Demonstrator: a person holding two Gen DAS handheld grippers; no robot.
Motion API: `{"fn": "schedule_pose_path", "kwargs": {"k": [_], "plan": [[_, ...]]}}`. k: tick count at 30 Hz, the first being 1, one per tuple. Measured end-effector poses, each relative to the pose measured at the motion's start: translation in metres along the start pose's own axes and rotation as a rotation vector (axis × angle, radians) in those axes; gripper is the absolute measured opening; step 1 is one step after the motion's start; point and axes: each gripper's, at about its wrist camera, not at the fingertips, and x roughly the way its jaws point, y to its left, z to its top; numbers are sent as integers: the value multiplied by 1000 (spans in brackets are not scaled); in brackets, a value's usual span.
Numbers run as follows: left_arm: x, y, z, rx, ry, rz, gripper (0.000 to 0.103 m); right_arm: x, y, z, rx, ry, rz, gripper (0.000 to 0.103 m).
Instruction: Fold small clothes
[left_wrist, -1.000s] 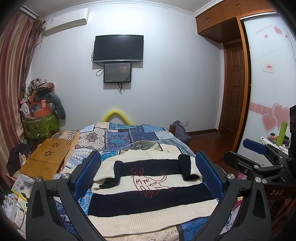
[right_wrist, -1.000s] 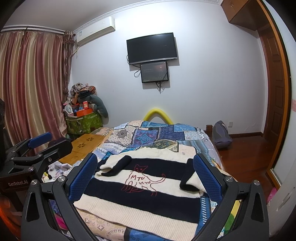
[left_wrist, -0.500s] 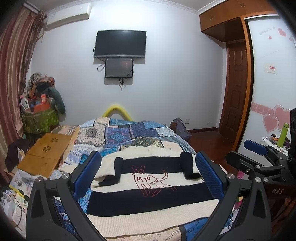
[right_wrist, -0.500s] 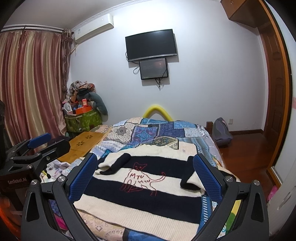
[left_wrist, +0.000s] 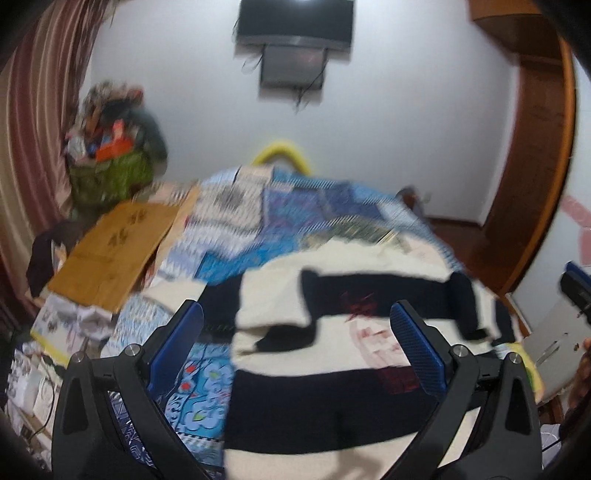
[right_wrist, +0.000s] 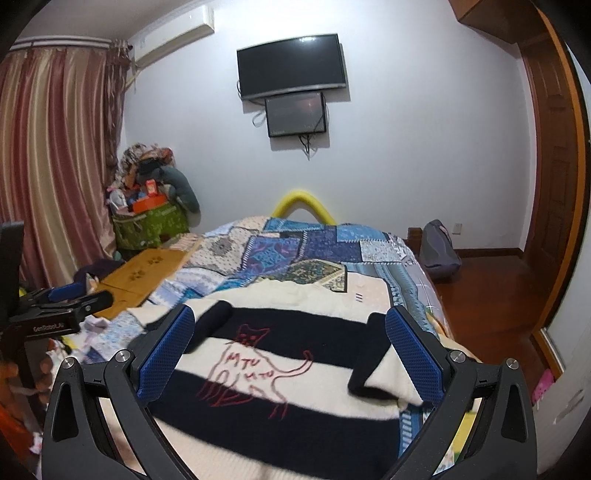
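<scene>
A cream and navy striped sweater (right_wrist: 295, 373) with a red stitched cat lies flat on the bed, both sleeves folded in over the front. It also shows, blurred, in the left wrist view (left_wrist: 332, 369). My left gripper (left_wrist: 295, 343) is open and empty, above the sweater's left side and left sleeve. My right gripper (right_wrist: 291, 350) is open and empty, above the sweater's near middle, with the right sleeve (right_wrist: 373, 362) beside its right finger. The left gripper also shows at the left edge of the right wrist view (right_wrist: 70, 299).
A blue patchwork quilt (right_wrist: 295, 251) covers the bed. A wooden lap table (right_wrist: 147, 273) leans at the bed's left edge, with clutter and a green basket (right_wrist: 151, 221) beyond. Wooden floor and a grey bag (right_wrist: 439, 247) lie to the right.
My left gripper has swung quickly down and left toward the sweater's left side; its view is blurred. My right gripper has moved closer over the sweater. Both stay open.
</scene>
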Motion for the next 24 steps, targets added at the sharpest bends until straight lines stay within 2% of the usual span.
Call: {"fn": "schedule_pose_path", "kwargs": {"k": [6,9,11,14,21,22,24], "plan": [[77,47,-21,-75,193,43,102,56,-12,-12,-43,102,-11,103],[106,60,-33,-139,283,-3,102,88,-21,-26,-51,193,-1,103],[122,68,-41,-201,336,-62,102,104,-26,-37,-46,257,15,102],[143,77,-43,-288,382,-137,102,118,-34,-44,-32,322,35,102],[200,118,-44,-580,440,-220,102,137,-57,-53,-12,390,22,99],[211,125,-47,-625,466,-223,100,141,-60,-54,-13,398,16,98],[227,135,-53,-684,505,-210,89,146,-68,-57,-16,430,3,85]]}}
